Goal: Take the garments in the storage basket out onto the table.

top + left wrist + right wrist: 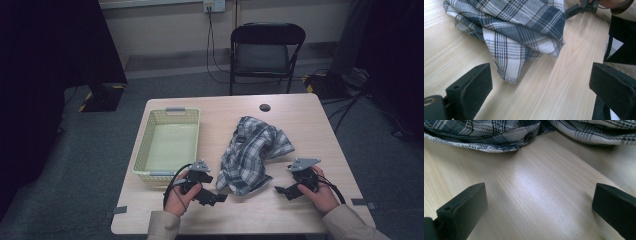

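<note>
While both hands are resting low at the near edge of the pale wooden table [300, 125], a crumpled blue-and-white plaid cloth [252, 152] is lying mid-table, approx. centre; left gripper [216, 199] is sitting at the cloth's 7 o'clock, jaws spread wide w/ nothing between them, pointing toward the cloth's near corner [509, 62], close but not touching; right gripper [282, 192] is sitting at the cloth's 4 o'clock, jaws also spread wide, empty, bare wood between them; cloth hem [499, 137] is lying just ahead of it, apart; light-green perforated plastic basket [145, 145] is standing at the cloth's 9 o'clock, beside it, not touching; black folding chair [265, 50] is standing beyond the table at 12 o'clock.
</note>
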